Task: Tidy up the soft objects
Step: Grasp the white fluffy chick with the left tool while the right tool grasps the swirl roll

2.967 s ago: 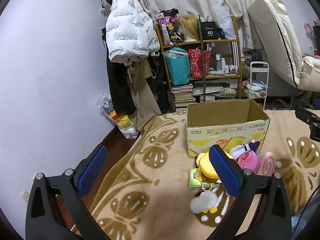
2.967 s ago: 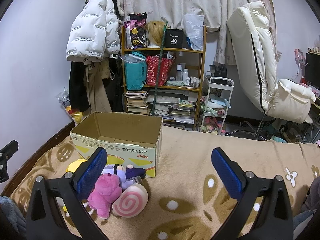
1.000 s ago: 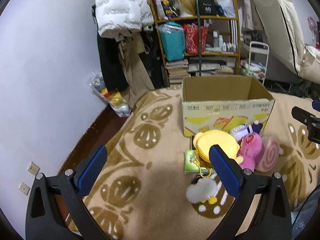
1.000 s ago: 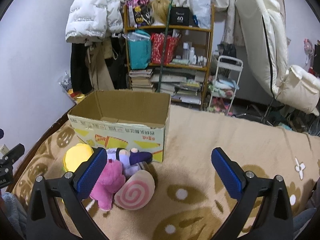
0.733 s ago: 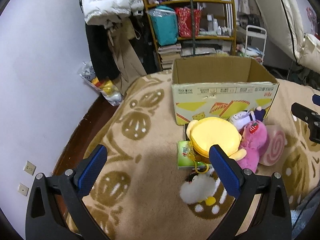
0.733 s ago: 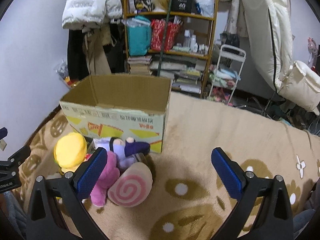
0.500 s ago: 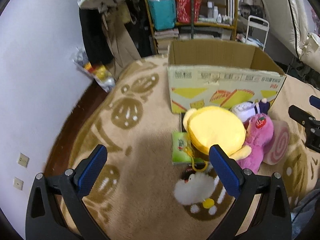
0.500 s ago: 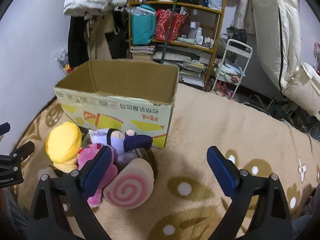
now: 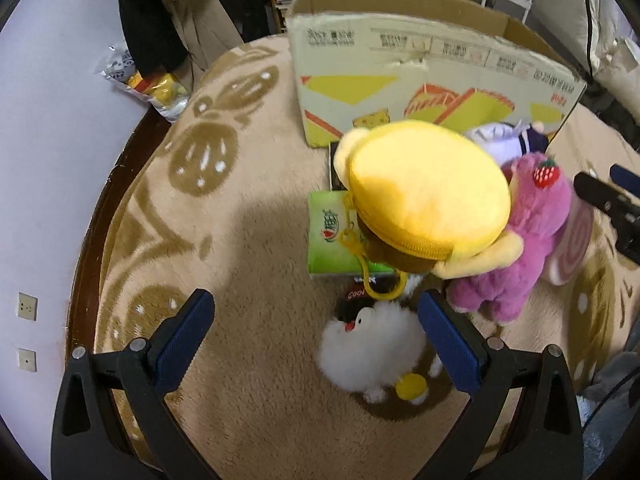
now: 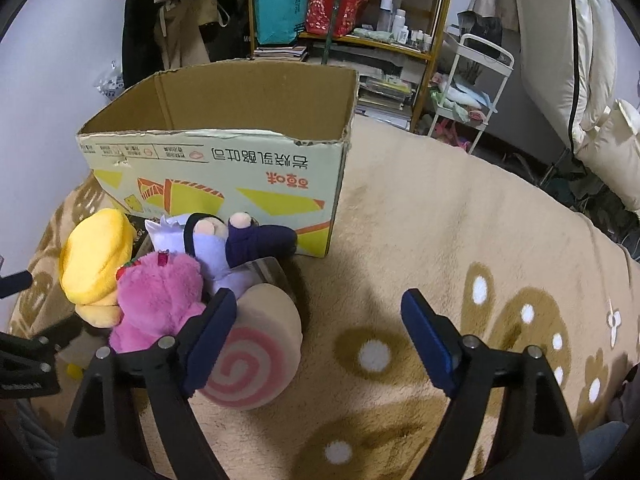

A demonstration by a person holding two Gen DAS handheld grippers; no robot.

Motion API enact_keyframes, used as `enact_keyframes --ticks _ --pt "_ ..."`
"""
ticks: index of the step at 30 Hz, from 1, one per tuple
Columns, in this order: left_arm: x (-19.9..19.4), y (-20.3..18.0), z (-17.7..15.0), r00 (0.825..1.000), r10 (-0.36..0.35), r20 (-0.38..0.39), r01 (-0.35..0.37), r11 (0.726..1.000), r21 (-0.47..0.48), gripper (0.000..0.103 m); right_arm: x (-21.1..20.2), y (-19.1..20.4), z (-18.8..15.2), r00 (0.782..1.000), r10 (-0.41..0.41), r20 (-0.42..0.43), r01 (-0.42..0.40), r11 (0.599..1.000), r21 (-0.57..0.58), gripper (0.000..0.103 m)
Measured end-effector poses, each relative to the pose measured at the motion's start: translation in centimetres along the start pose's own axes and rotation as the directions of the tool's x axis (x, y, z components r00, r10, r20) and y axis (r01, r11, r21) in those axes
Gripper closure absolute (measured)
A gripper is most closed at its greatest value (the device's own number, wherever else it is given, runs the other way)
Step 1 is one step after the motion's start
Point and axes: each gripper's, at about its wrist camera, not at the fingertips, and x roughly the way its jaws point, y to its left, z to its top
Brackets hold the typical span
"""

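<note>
Showing soft toys clustered on a beige blanket w/ brown pattern, just in front of an open cardboard box. Yellow plush, round w/ zipper and a yellow clip, sits at the cluster's left, partly over a green packet. Pink plush w/ strawberry on its head touches the yellow one on the right. Purple doll lies between pink plush and box wall, against the box. Swirl roll, pink-and-cream, lies on the near right of the pink plush, touching it. White fluffy toy w/ yellow feet lies nearest the left camera, apart from the box; a small dark item w/ lettering just behind it, unclear.

Left tool: released, fingers wide apart, holding nothing; white toy lies between the fingers in that view, nearer the right pad; contact can't be told. Right tool: also released and empty; its left pad overlaps the swirl roll in view, touching or not can't be told; right pad over bare blanket.

Bkgd: shelf w/ bags, bottles, books; hanging coats; white chair at right.
</note>
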Motion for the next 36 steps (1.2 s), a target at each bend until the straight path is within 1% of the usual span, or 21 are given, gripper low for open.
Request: enact_keyframes --ticks 10,13,16,21,23,26,27,28,29,32,33,34,35,36 --pt "1.7 0.1 -0.4 0.997 0.006 -0.076 -0.006 1.000 0.006 0.003 0.1 -0.2 0.1 1.000 0.004 -0.005 -0.004 1.000 0.026 0.015" --pt "2.2 0.3 -0.5 0.996 0.018 -0.085 -0.018 1.000 0.006 0.003 0.1 -0.2 0.1 1.000 0.003 -0.005 -0.003 1.000 0.028 0.015" --pt "2.3 0.2 -0.6 0.996 0.014 -0.090 -0.013 1.000 0.006 0.003 0.1 -0.2 0.0 1.000 0.005 -0.011 -0.005 1.000 0.026 0.016" --pt "2.5 -0.1 -0.7 0.996 0.025 -0.090 -0.023 0.999 0.026 0.003 0.2 -0.1 -0.2 1.000 0.021 -0.021 -0.020 0.999 0.027 0.023" --pt "2.6 -0.2 -0.8 0.995 0.030 -0.090 -0.027 0.999 0.033 0.003 0.3 -0.1 -0.2 0.999 0.040 -0.026 -0.039 0.999 0.032 0.029" --pt "2.8 -0.2 -0.8 0.995 0.024 -0.096 -0.021 0.999 0.034 0.003 0.5 -0.1 -0.2 0.996 0.074 -0.041 -0.072 0.996 0.049 0.033" --pt "2.8 -0.3 -0.9 0.995 0.017 -0.098 -0.014 0.999 0.033 0.006 0.6 -0.2 -0.2 0.995 0.086 -0.046 -0.083 0.995 0.058 0.034" --pt "2.9 -0.2 -0.8 0.995 0.009 -0.101 -0.006 0.999 0.031 0.013 0.8 -0.3 -0.2 0.993 0.103 -0.051 -0.099 0.993 0.070 0.038" --pt "3.0 -0.2 -0.8 0.994 -0.004 -0.108 0.007 1.000 0.026 0.016 0.8 -0.4 -0.2 0.992 0.117 -0.056 -0.113 0.990 0.079 0.042" --pt "3.0 -0.3 -0.9 0.993 -0.023 -0.114 0.026 0.999 0.022 0.022 1.1 -0.4 -0.2 0.986 0.151 -0.069 -0.145 0.985 0.092 0.048" --pt "3.0 -0.4 -0.9 0.993 -0.031 -0.113 0.033 0.999 0.023 0.026 1.2 -0.3 -0.2 0.984 0.159 -0.075 -0.153 0.984 0.089 0.051" --pt "3.0 -0.5 -1.0 0.992 -0.045 -0.114 0.048 0.999 0.022 0.033 1.3 0.0 -0.2 0.982 0.169 -0.087 -0.162 0.984 0.080 0.058" --pt "2.9 -0.6 -1.0 0.991 -0.066 -0.115 0.069 0.997 0.020 0.036 1.4 0.2 -0.2 0.980 0.174 -0.098 -0.168 0.983 0.069 0.069" --pt "2.9 -0.6 -1.1 0.990 -0.086 -0.115 0.089 0.996 0.017 0.046 1.5 0.7 -0.2 0.978 0.179 -0.108 -0.175 0.983 0.048 0.075"
